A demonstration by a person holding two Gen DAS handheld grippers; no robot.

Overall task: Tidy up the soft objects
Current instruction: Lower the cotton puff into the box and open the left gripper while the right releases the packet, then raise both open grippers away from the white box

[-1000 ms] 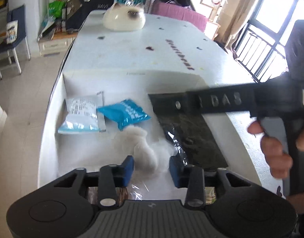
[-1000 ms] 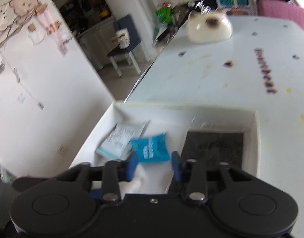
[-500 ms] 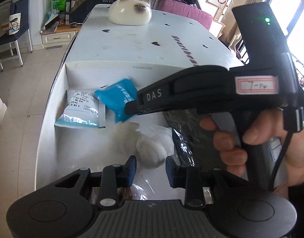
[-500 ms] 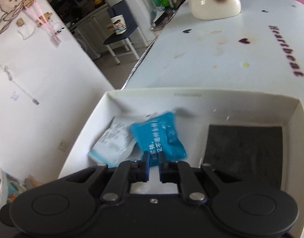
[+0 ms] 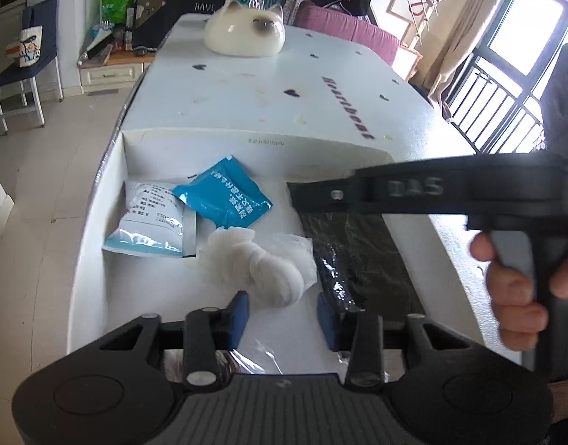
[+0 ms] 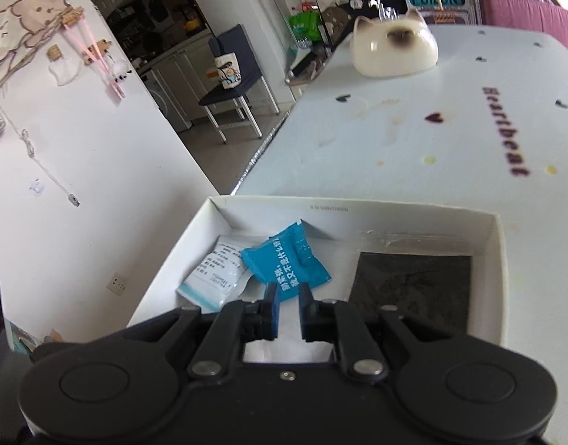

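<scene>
Fluffy white cotton wad (image 5: pixel 259 267) lying loose in white box (image 5: pixel 109 200); left claw (image 5: pixel 284 315) opening around it, right claw (image 6: pixel 287 306) together, empty.

We see our right tongs (image 6: pixel 286 302) nearly closed with nothing between them, poised over the white box (image 6: pixel 500 259) on the table (image 6: pixel 395 148), where a blue packet (image 6: pixel 285 261) overlaps a white sachet (image 6: pixel 217 278) beside a dark sheet (image 6: pixel 413 289).
</scene>
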